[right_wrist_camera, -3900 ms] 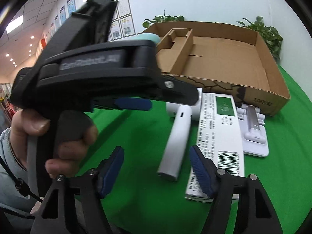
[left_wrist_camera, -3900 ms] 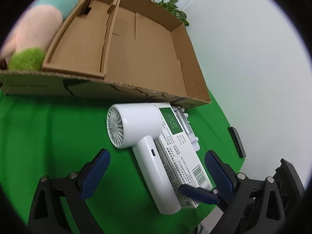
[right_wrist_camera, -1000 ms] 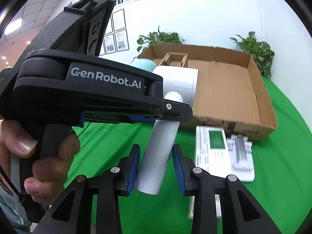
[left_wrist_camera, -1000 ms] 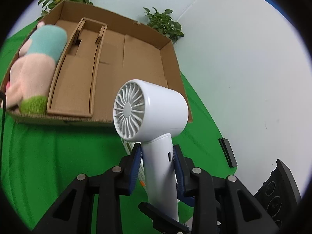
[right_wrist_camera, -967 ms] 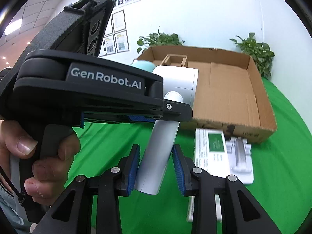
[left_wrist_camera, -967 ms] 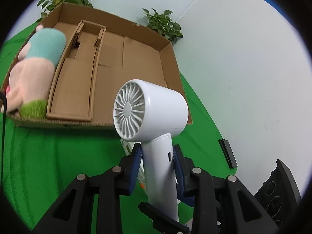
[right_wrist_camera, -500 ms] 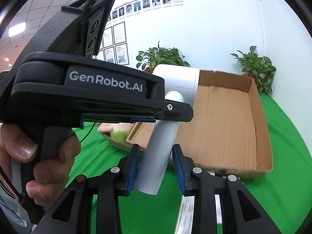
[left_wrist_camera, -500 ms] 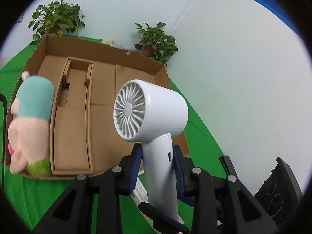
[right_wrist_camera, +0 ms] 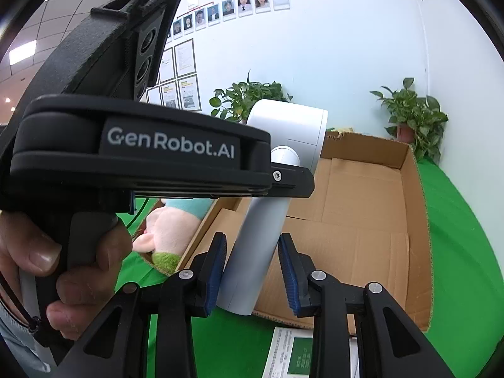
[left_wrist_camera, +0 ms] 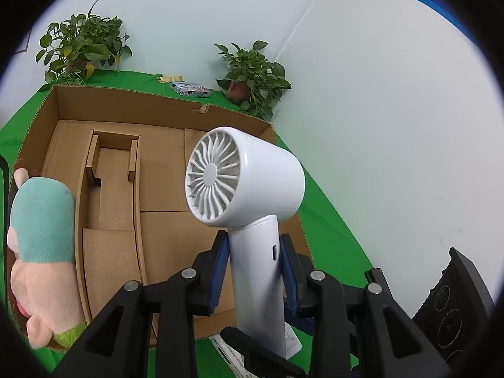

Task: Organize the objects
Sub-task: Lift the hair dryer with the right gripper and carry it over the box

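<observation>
Both grippers are shut on the handle of a white hair dryer (left_wrist_camera: 245,182), held upright in the air above the front of an open cardboard box (left_wrist_camera: 163,163). My left gripper (left_wrist_camera: 253,271) clamps the handle just under the dryer's head. My right gripper (right_wrist_camera: 252,271) clamps the lower end of the handle (right_wrist_camera: 252,252). The dryer's head (right_wrist_camera: 289,126) shows behind the left gripper's black body (right_wrist_camera: 141,145). A plush toy (left_wrist_camera: 41,239) lies in the box's left compartment. A white carton with a green label (right_wrist_camera: 293,356) lies on the green cloth below.
The box has a cardboard divider insert (left_wrist_camera: 110,189) left of its wide bare section. Potted plants (left_wrist_camera: 252,78) stand behind the box by the white wall. A small packet (left_wrist_camera: 189,89) lies on the green cloth (right_wrist_camera: 456,236) behind the box.
Both grippers closed on the hair dryer and lifted it off the cloth. In the last second they have risen and moved forward over the box's front edge.
</observation>
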### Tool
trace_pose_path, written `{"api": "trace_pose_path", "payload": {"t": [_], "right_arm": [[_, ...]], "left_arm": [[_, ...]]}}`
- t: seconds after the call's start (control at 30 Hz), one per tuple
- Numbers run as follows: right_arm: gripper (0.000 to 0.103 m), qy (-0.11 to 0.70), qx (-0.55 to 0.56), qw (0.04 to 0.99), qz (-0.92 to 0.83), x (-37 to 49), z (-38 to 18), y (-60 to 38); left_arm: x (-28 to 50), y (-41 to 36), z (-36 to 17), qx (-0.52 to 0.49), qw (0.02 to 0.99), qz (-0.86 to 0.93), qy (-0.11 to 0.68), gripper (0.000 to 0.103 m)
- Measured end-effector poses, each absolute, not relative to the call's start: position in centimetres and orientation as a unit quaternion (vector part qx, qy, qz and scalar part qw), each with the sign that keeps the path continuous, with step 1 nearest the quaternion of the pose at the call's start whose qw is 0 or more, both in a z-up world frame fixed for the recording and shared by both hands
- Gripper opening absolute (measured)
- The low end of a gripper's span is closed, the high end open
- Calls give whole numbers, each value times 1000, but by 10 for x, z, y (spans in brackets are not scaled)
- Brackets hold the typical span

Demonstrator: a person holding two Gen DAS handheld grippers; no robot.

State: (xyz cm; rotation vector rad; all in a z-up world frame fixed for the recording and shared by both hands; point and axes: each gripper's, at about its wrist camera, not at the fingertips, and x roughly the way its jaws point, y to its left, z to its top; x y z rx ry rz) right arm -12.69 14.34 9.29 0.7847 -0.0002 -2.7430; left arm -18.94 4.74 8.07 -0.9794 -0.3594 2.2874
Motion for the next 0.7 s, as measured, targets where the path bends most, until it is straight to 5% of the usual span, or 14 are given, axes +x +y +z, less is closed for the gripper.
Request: {"api": "trace_pose_path", "payload": {"t": [0.7], "right_arm": [[30,-80,381,187,-902,-245,20,160]], "left_arm": [[-257,49,8,-455,247,848,-116,30]]}}
